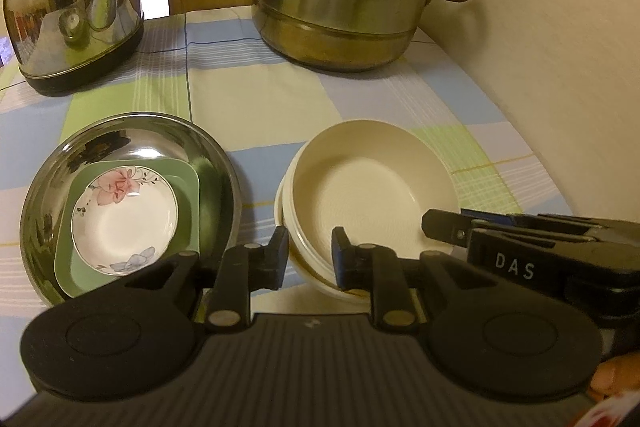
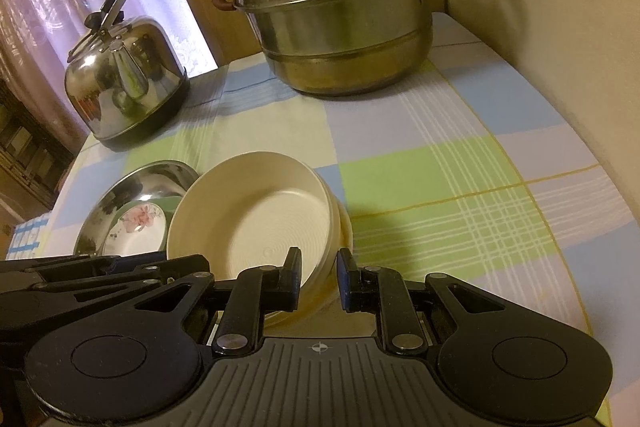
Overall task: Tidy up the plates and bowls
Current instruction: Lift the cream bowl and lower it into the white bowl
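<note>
Cream rim is straddled by both sets of jaws, each parted, no clamping evident: the left gripper at the near-left edge of the tilted cream bowls, the right gripper at the near-right. Further left, the steel basin holds the green plate and floral saucer.

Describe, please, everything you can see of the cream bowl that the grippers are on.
The cream bowl is round, plain and matte, apparently plastic, faintly ringed inside and empty. It sits tilted in a second, similar bowl on the checked tablecloth. The left gripper and right gripper each straddle the rims at the near edge.
</note>
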`<state>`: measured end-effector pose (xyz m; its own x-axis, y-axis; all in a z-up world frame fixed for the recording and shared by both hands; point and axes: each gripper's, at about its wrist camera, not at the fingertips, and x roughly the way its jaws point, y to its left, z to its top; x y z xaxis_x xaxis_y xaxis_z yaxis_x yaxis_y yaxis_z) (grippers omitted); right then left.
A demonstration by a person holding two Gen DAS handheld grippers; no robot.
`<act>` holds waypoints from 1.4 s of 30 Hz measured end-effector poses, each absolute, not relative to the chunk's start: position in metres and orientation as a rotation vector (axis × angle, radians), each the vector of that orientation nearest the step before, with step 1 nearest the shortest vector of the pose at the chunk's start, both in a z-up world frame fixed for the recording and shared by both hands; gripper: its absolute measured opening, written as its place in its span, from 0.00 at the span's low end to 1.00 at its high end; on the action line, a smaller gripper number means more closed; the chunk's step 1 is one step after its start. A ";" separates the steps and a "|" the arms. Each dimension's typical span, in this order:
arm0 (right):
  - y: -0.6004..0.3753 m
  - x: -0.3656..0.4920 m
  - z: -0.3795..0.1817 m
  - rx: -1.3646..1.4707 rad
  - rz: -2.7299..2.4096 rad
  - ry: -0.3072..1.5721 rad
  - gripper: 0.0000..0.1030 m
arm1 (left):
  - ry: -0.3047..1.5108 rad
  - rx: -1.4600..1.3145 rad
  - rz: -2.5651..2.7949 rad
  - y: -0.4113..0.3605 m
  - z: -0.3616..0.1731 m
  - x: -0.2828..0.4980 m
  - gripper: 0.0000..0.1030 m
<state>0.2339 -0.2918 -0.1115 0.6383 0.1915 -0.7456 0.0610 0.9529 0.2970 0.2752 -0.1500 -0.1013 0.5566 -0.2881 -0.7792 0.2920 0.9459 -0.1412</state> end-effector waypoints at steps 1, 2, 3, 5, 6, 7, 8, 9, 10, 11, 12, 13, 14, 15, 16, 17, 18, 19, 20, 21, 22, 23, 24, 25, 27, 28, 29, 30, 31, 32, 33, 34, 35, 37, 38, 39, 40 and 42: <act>-0.292 0.235 -0.111 0.313 0.077 0.882 0.18 | 0.920 0.003 -0.341 -0.150 -0.101 0.275 0.19; -0.293 0.235 -0.111 0.320 0.079 0.886 0.18 | 0.922 0.002 -0.338 -0.149 -0.100 0.276 0.19; -0.294 0.236 -0.110 0.328 0.080 0.888 0.18 | 0.923 -0.002 -0.337 -0.149 -0.099 0.276 0.19; -0.296 0.236 -0.109 0.343 0.083 0.891 0.18 | 0.930 -0.014 -0.335 -0.147 -0.097 0.276 0.19; -0.297 0.237 -0.108 0.353 0.086 0.895 0.18 | 0.932 -0.019 -0.336 -0.147 -0.096 0.277 0.19; -0.298 0.238 -0.107 0.362 0.088 0.899 0.18 | 0.933 -0.025 -0.339 -0.146 -0.094 0.277 0.19; -0.298 0.238 -0.105 0.371 0.089 0.902 0.18 | 0.937 -0.029 -0.337 -0.146 -0.094 0.278 0.19; -0.298 0.239 -0.104 0.373 0.089 0.907 0.18 | 0.943 -0.031 -0.336 -0.146 -0.093 0.279 0.19; -0.298 0.240 -0.103 0.372 0.088 0.916 0.18 | 0.947 -0.033 -0.336 -0.146 -0.093 0.280 0.19; -0.299 0.241 -0.102 0.373 0.086 0.919 0.18 | 0.950 -0.035 -0.335 -0.146 -0.093 0.280 0.19; -0.299 0.242 -0.101 0.375 0.084 0.917 0.18 | 0.949 -0.037 -0.335 -0.146 -0.093 0.281 0.19; -0.299 0.242 -0.101 0.373 0.082 0.916 0.18 | 0.948 -0.035 -0.334 -0.146 -0.093 0.281 0.19; -0.299 0.243 -0.102 0.366 0.079 0.920 0.18 | 0.947 -0.033 -0.330 -0.146 -0.093 0.281 0.19; -0.298 0.243 -0.102 0.359 0.077 0.923 0.18 | 0.948 -0.032 -0.328 -0.146 -0.094 0.281 0.19; -0.299 0.243 -0.103 0.355 0.075 0.924 0.18 | 0.949 -0.032 -0.327 -0.146 -0.094 0.282 0.19; -0.299 0.243 -0.104 0.355 0.077 0.923 0.18 | 0.950 -0.031 -0.328 -0.146 -0.095 0.282 0.19; -0.300 0.243 -0.104 0.357 0.081 0.919 0.18 | 0.950 -0.028 -0.330 -0.146 -0.096 0.282 0.19; -0.300 0.242 -0.105 0.358 0.085 0.914 0.18 | 0.952 -0.023 -0.333 -0.146 -0.096 0.283 0.19; -0.301 0.242 -0.106 0.359 0.086 0.908 0.18 | 0.951 -0.018 -0.332 -0.146 -0.096 0.283 0.19; -0.302 0.242 -0.106 0.365 0.088 0.906 0.18 | 0.951 -0.014 -0.331 -0.147 -0.096 0.283 0.19; -0.303 0.242 -0.106 0.373 0.092 0.906 0.17 | 0.950 -0.010 -0.331 -0.147 -0.096 0.283 0.17; -0.303 0.242 -0.106 0.382 0.095 0.907 0.17 | 0.952 -0.009 -0.331 -0.146 -0.096 0.283 0.15; -0.304 0.243 -0.105 0.385 0.094 0.910 0.17 | 0.954 -0.011 -0.333 -0.145 -0.095 0.284 0.15; -0.305 0.244 -0.105 0.389 0.095 0.913 0.15 | 0.960 -0.017 -0.336 -0.144 -0.095 0.285 0.15; -0.310 0.247 -0.103 0.432 0.098 0.931 0.15 | 0.967 -0.025 -0.339 -0.143 -0.092 0.287 0.15; -0.312 0.249 -0.103 0.452 0.098 0.941 0.14 | 0.966 -0.027 -0.342 -0.142 -0.091 0.288 0.15; -0.315 0.251 -0.102 0.472 0.096 0.955 0.14 | 0.966 -0.028 -0.345 -0.142 -0.089 0.288 0.15; -0.317 0.253 -0.102 0.486 0.094 0.968 0.14 | 0.967 -0.028 -0.346 -0.142 -0.088 0.288 0.15; -0.318 0.255 -0.101 0.496 0.092 0.982 0.14 | 0.969 -0.026 -0.348 -0.142 -0.088 0.289 0.15; -0.319 0.256 -0.100 0.502 0.090 0.992 0.14 | 0.971 -0.023 -0.348 -0.142 -0.087 0.289 0.15; -0.320 0.257 -0.099 0.507 0.088 1.000 0.14 | 0.972 -0.019 -0.348 -0.143 -0.087 0.289 0.15; -0.321 0.258 -0.099 0.509 0.086 1.008 0.14 | 0.972 -0.017 -0.349 -0.143 -0.087 0.289 0.15; -0.321 0.258 -0.098 0.511 0.083 1.014 0.13 | 0.973 -0.018 -0.349 -0.143 -0.087 0.289 0.15; -0.321 0.260 -0.097 0.511 0.079 1.023 0.13 | 0.977 -0.019 -0.348 -0.143 -0.088 0.290 0.15; -0.320 0.261 -0.097 0.508 0.078 1.027 0.13 | 0.982 -0.019 -0.347 -0.143 -0.089 0.292 0.15; -0.320 0.262 -0.098 0.506 0.077 1.031 0.13 | 0.985 -0.020 -0.346 -0.143 -0.090 0.292 0.15; -0.319 0.263 -0.099 0.506 0.075 1.033 0.13 | 0.986 -0.020 -0.346 -0.143 -0.090 0.293 0.15; -0.319 0.264 -0.100 0.504 0.069 1.041 0.13 | 0.985 -0.018 -0.347 -0.143 -0.091 0.293 0.15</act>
